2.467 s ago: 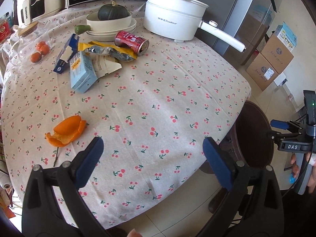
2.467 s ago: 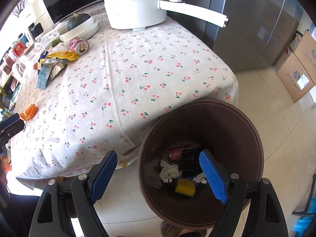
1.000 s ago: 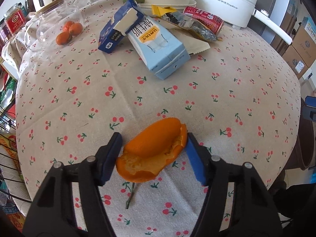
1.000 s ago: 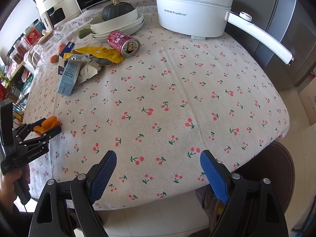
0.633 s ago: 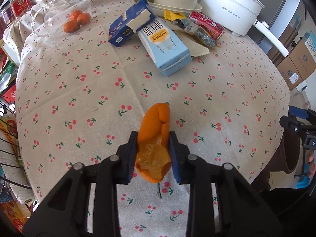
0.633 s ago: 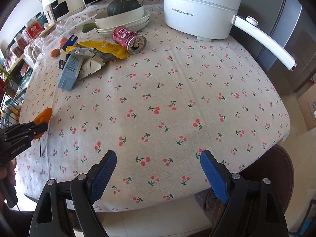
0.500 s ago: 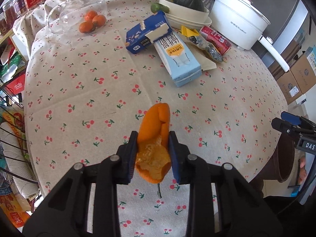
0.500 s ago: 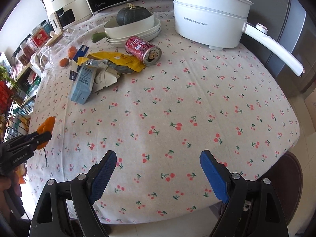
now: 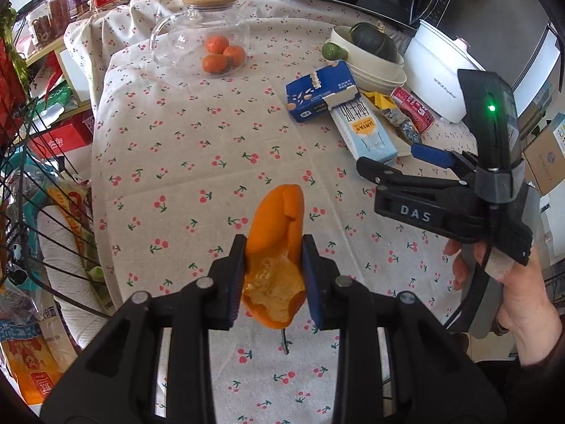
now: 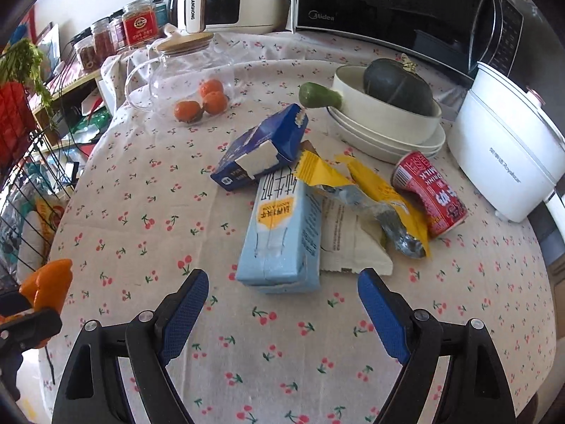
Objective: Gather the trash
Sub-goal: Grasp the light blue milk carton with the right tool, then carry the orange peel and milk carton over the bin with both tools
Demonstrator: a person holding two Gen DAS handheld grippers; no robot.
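The left tool (image 9: 273, 275) is clamped on an orange peel (image 9: 277, 247), seemingly clear of the worktop (image 9: 183, 162). The right tool (image 10: 282, 304) gapes wide, empty

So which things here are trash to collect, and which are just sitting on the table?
Trash:
- orange peel, held in the left gripper
- light blue carton
- dark blue box
- yellow wrapper
- red can

Just lying about:
- glass jar of oranges
- squash
- white pot
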